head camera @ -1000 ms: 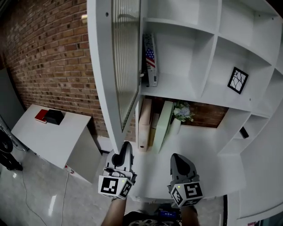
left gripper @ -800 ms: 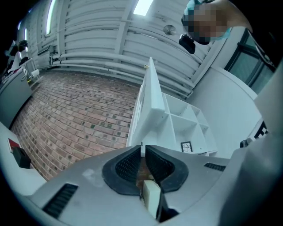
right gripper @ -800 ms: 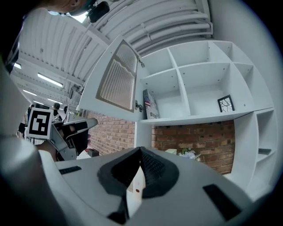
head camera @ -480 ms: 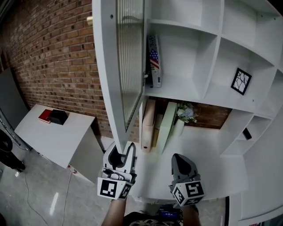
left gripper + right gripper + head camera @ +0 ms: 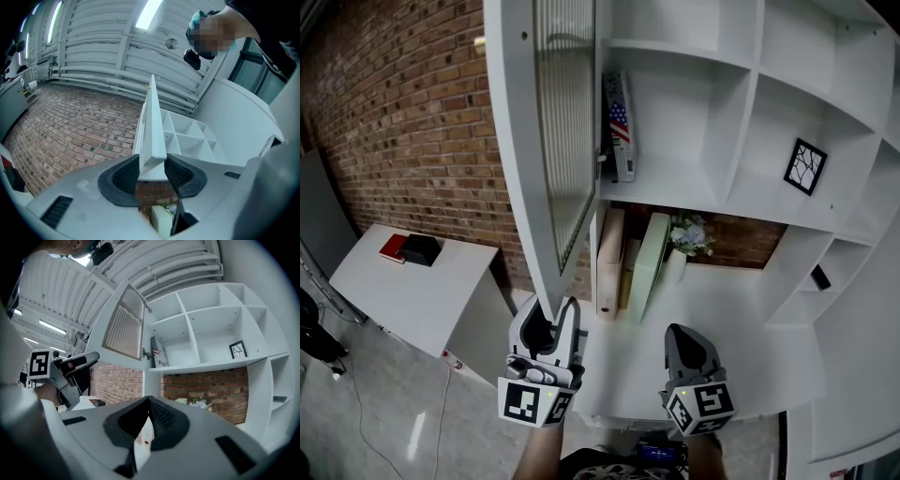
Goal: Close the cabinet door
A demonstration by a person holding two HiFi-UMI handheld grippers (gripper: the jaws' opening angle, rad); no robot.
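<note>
The white cabinet door (image 5: 517, 141) with a ribbed glass panel (image 5: 564, 122) stands swung out to the left of the open shelf unit (image 5: 741, 112). My left gripper (image 5: 550, 314) points up at the door's lower corner. Its jaws have just been opening and stand open, with the door's bottom edge (image 5: 152, 136) between the pads (image 5: 123, 174); I see no squeeze on it. In the left gripper view, my left gripper (image 5: 152, 171) straddles that edge. My right gripper (image 5: 682, 333) hangs shut and empty to the right, below the shelves. From the right gripper view, my right gripper (image 5: 149, 401) faces the cabinet, with the door (image 5: 124, 324) at upper left.
A flag-printed book (image 5: 619, 127) stands behind the door. Binders (image 5: 607, 262), a pale green folder (image 5: 645, 267) and flowers (image 5: 689, 234) fill the lower shelf, and a framed picture (image 5: 803, 169) sits at the right. A white table (image 5: 412, 291) stands against the brick wall (image 5: 403, 122) at the left.
My left gripper went from shut to open and rose, so the door's lower corner now sits between its jaws. The right gripper has kept still.
</note>
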